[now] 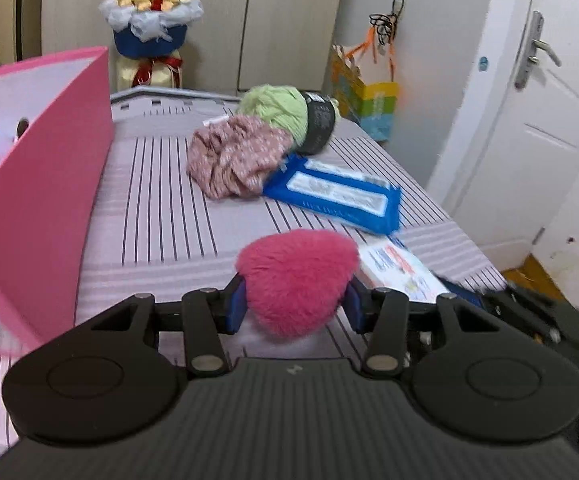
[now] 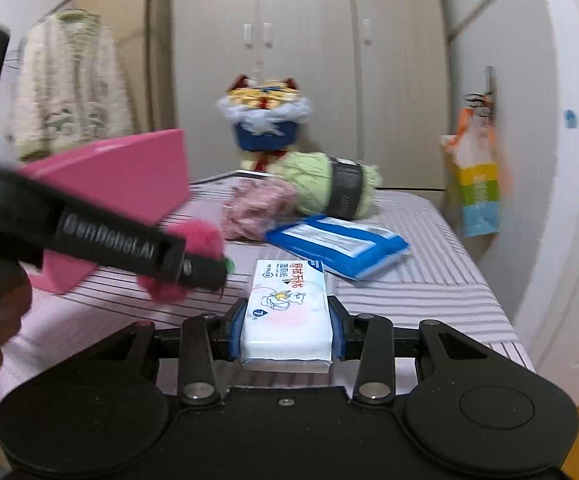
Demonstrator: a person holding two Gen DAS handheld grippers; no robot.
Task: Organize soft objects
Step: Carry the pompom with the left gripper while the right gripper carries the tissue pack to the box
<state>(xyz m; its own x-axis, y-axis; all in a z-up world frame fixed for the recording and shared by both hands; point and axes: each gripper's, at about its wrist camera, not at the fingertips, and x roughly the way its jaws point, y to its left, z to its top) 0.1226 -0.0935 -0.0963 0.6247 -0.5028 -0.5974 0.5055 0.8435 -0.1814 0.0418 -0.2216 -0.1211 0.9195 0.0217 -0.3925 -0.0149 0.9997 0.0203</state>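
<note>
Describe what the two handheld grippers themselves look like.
Both the left gripper and right gripper are matte black, with a ribbed body, round side discs, silver-pivoted linkage arms and blue finger pads. Seen side-on from the right wrist, the left one carries raised lettering, too blurred to read reliably.

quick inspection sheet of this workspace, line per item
surface: striped bedsheet, mostly flat.
job's things: pink fluffy heart in the left tool; white tissue pack in the right tool; green yarn ball, pink floral cloth and blue wipes pack lie together farther back; open pink box at the left.
clutter: nothing seen beyond these.
grippers: both tools closed on their items.
cables: nothing seen.
surroundings: wardrobe doors, bouquet, hanging colourful bag, white door.
</note>
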